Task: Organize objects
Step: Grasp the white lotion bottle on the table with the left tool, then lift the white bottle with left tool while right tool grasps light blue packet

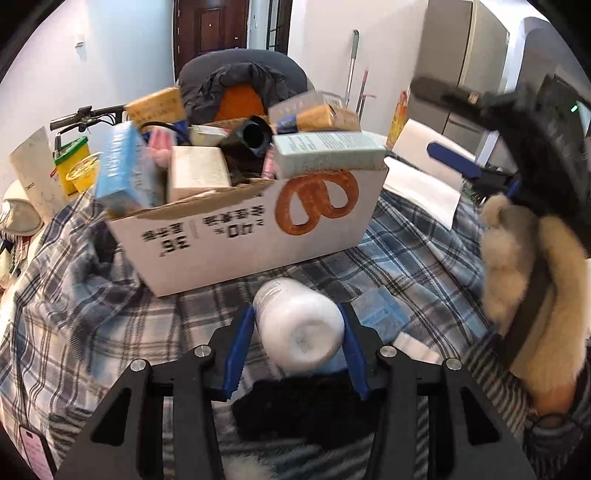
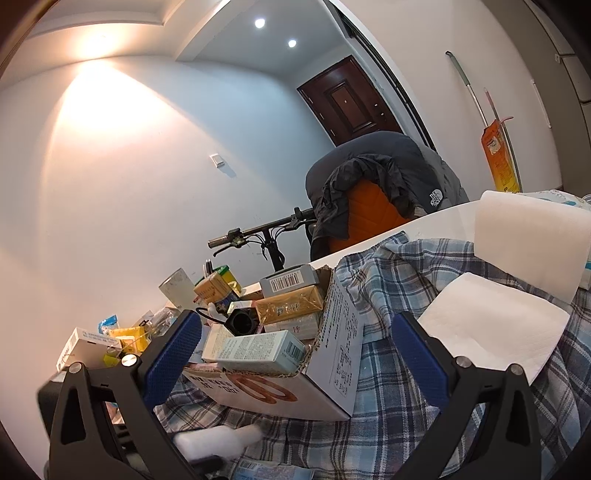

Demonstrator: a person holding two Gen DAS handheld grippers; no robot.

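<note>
Left gripper (image 1: 298,345) clenched on white bottle (image 1: 299,325), lying on plaid cloth (image 1: 110,332) just near of crammed cardboard box (image 1: 236,236); right gripper (image 2: 295,354) released, empty, fingers flanking the box's right corner; bare cloth right of box.

Two ceiling spotlights (image 2: 275,33) and a warm wall glow light the room; fisheye bends edges, left view motion-blurred.

White bottle (image 1: 299,325), blue-and-white plaid cloth (image 1: 110,325), white box (image 1: 236,236) with brown pretzel print.
</note>
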